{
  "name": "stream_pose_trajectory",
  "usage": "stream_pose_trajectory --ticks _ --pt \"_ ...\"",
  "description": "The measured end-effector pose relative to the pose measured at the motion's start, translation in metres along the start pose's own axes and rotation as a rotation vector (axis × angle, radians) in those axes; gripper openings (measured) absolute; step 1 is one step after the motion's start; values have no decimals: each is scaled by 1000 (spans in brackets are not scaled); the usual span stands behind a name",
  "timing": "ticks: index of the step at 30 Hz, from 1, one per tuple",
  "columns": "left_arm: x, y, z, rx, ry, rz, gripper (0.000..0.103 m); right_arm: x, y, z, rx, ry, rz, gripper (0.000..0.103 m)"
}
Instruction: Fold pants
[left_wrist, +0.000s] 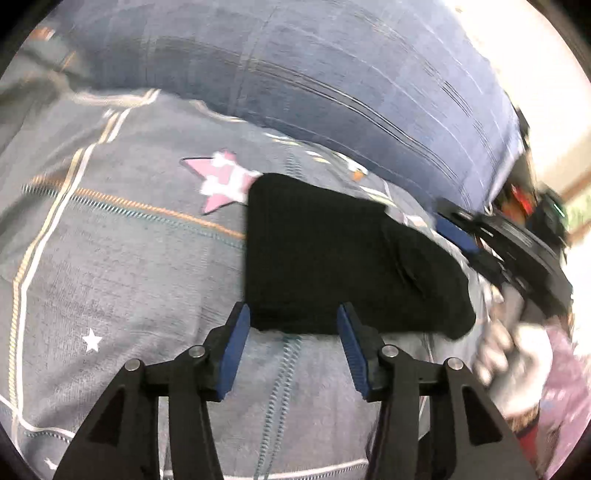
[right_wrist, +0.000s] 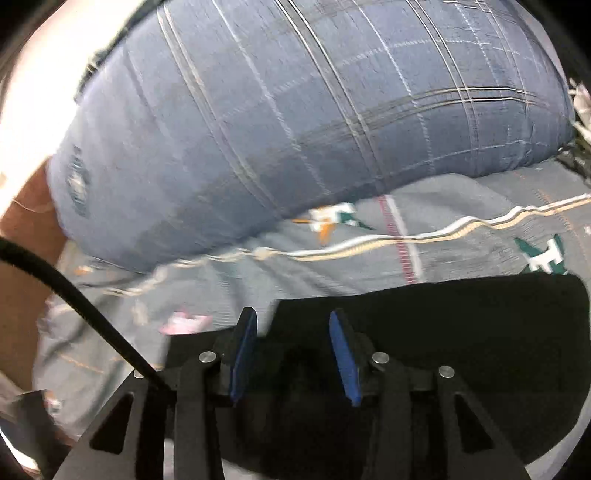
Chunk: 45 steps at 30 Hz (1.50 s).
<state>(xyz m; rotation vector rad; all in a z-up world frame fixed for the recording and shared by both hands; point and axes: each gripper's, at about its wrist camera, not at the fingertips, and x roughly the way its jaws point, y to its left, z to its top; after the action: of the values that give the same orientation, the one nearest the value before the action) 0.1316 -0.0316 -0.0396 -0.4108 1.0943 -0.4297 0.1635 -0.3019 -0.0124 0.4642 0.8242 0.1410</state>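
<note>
The black pants lie folded in a compact bundle on a grey patterned bedsheet. My left gripper is open and empty, its blue pads just short of the bundle's near edge. The right gripper shows at the far right side of the pants in the left wrist view. In the right wrist view the pants fill the lower right. My right gripper is open above their near edge and holds nothing.
A large blue plaid pillow lies on the bed behind the pants, also in the left wrist view. A black cable runs in from the left. A pink star print marks the sheet beside the pants.
</note>
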Motion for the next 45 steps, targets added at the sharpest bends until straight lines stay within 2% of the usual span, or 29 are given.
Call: stream_pose_trajectory --ticks 3,5,6,7,10,11,14,15,16,18,21,25,28,31,32,33,35,37,38,40,41,43,45 --pt "16 5 8 -20 -6 20 48 2 21 -5 -5 45 184 45" --pt "26 4 13 -20 14 22 48 22 27 -17 38 149 334 45" --pt "30 5 16 -16 24 24 49 33 27 -23 60 189 350 45" --pt "36 5 21 -8 33 21 53 41 27 -27 67 204 334 45" --pt "62 2 37 32 67 19 67 57 8 -40 58 200 144 41" --pt "66 -1 42 55 54 14 69 60 2 -43 46 194 94 35" --pt "77 -11 49 71 66 1 71 58 -11 -48 61 156 150 34" --pt "80 -19 51 88 67 34 59 59 -12 -48 59 153 149 34" --pt "79 -25 52 105 63 61 29 59 -13 -47 58 153 144 34" --pt "72 -24 57 78 63 17 24 62 -11 -46 58 157 128 34" --pt "50 -24 58 76 42 -28 23 61 -1 -46 44 179 114 34" --pt "16 -17 57 85 8 -17 23 52 25 -55 -18 208 130 34" --pt "-1 2 49 73 -3 35 24 55 40 -60 -37 221 163 36" --pt "18 33 42 7 64 110 28 70 45 -68 -30 247 167 37" --pt "22 43 40 -16 76 103 31 73 42 -71 -26 233 165 37" --pt "21 55 38 -51 73 62 34 71 39 -72 -28 214 179 36" --pt "6 68 36 -115 51 23 34 66 34 -71 -17 220 204 35" --pt "-16 60 37 -79 -13 65 32 55 26 -67 10 202 190 37" --pt "-28 50 37 -39 -54 87 32 42 16 -65 19 171 150 37" --pt "-42 28 39 30 -101 88 34 15 -9 -60 58 112 158 40" --pt "-42 14 39 74 -104 82 36 2 -21 -59 80 85 156 40" --pt "-34 -7 38 145 -90 77 47 -32 -53 -58 117 15 123 41" --pt "-14 -27 32 196 -55 85 47 -62 -82 -59 152 -47 64 44"
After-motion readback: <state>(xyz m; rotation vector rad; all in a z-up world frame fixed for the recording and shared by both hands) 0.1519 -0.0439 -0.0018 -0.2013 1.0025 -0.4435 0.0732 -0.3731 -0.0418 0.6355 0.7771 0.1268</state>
